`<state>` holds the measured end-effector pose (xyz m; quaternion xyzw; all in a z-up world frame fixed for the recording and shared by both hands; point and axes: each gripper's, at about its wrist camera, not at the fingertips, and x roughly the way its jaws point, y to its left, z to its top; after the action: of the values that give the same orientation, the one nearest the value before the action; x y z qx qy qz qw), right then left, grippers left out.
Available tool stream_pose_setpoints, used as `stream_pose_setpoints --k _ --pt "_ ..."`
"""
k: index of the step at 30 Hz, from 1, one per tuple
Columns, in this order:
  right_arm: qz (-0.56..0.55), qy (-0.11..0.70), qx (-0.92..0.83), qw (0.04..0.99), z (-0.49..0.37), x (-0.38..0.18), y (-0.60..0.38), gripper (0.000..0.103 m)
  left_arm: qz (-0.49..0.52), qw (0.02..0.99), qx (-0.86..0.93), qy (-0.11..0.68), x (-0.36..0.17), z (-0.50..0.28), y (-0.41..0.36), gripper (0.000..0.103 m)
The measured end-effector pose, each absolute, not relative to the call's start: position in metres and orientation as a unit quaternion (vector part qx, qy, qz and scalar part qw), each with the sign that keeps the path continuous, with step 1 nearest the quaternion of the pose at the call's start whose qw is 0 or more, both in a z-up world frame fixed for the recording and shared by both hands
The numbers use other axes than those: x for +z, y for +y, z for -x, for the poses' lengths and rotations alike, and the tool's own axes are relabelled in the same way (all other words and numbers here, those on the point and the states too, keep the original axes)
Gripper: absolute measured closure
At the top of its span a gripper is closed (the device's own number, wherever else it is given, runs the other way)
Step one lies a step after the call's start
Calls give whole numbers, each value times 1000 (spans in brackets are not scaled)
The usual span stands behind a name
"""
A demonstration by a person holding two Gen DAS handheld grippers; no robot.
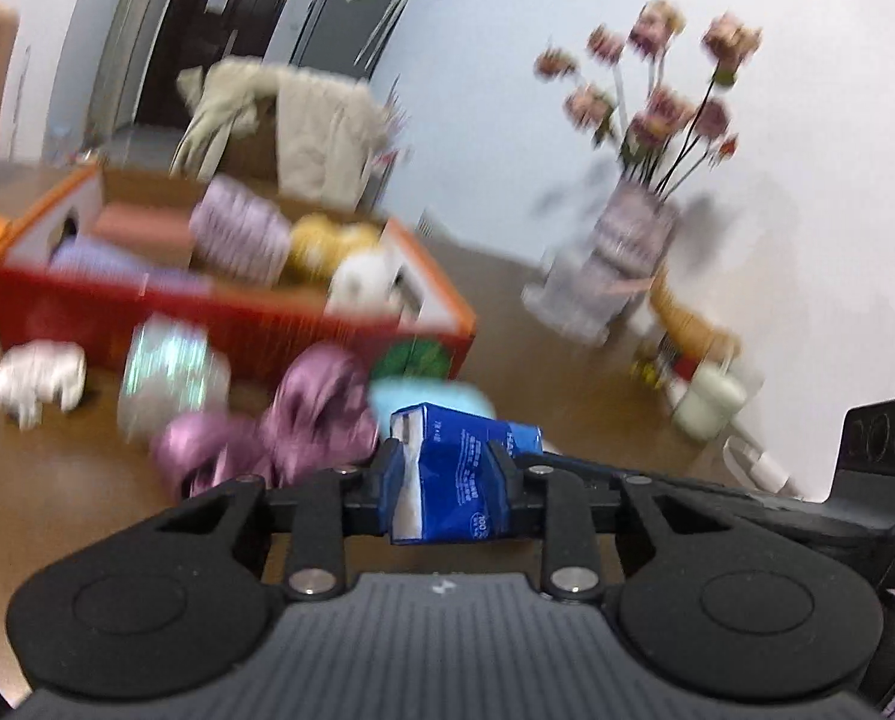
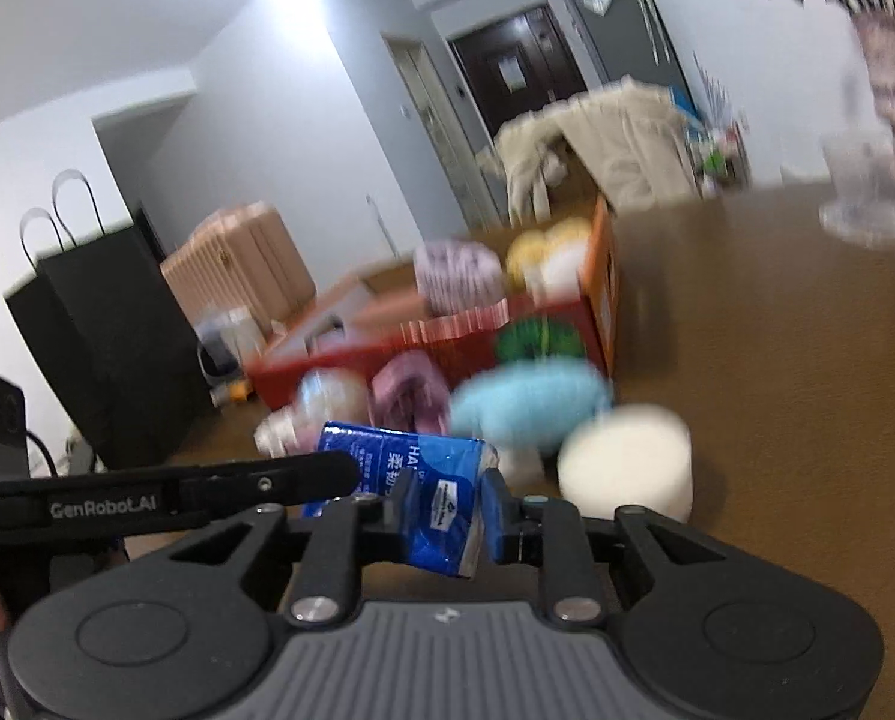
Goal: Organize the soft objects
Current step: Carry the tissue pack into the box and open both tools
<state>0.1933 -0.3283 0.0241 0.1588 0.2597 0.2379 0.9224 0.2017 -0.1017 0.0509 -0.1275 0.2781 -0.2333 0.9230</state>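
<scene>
1. Table (image 1: 75, 516): brown top, bearing everything listed. All places below are given from the red box.

2. Red box (image 1: 219, 324): open-topped carton with orange ends, the collecting bin by the look of it. Already inside: a lilac roll (image 1: 240, 237), a yellow ball (image 1: 327, 240) and a white bundle (image 1: 366, 279), set there because soft goods are being gathered.

3. Vase of flowers (image 1: 627, 240): well to the right of the box, by the wall; no part of the sorting.

4. Loose soft items, just in front of the box and outside it, apparently awaiting their turn: white roll (image 2: 627, 468), light blue bundle (image 2: 528, 405), purple cloth (image 1: 309, 426), shiny wrapped roll (image 1: 171, 372), small white piece (image 1: 42, 381).

5. Blue tissue pack (image 1: 459, 480): nearest the cameras, in front of the box and of the loose items, off the table top as far as can be judged. Held at both ends, probably because one grip alone would let the soft pack sag or twist.

6. Left gripper (image 1: 444, 480): jaws drawn in narrow, pads pressing the pack's sides, wrapper dented.

7. Right gripper (image 2: 447, 510): likewise narrowed and clamped on the pack's other end; the left gripper's finger shows beside it in the right wrist view.

Judgement: pack mid-carry; the box is the likely destination.
</scene>
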Motion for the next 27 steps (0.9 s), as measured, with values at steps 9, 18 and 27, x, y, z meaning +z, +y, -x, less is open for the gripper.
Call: stream_pose_setpoints --k 9,18,27 --pt "-141 236 243 930 -302 71 -322 81 146 929 -216 263 88 -303 -98 74" --pt "-104 306 191 927 -362 37 -309 79 161 899 -208 351 43 -384 -107 75" --pt "-94 273 177 941 -335 56 -320 75 146 901 -213 349 47 -367 -109 65"
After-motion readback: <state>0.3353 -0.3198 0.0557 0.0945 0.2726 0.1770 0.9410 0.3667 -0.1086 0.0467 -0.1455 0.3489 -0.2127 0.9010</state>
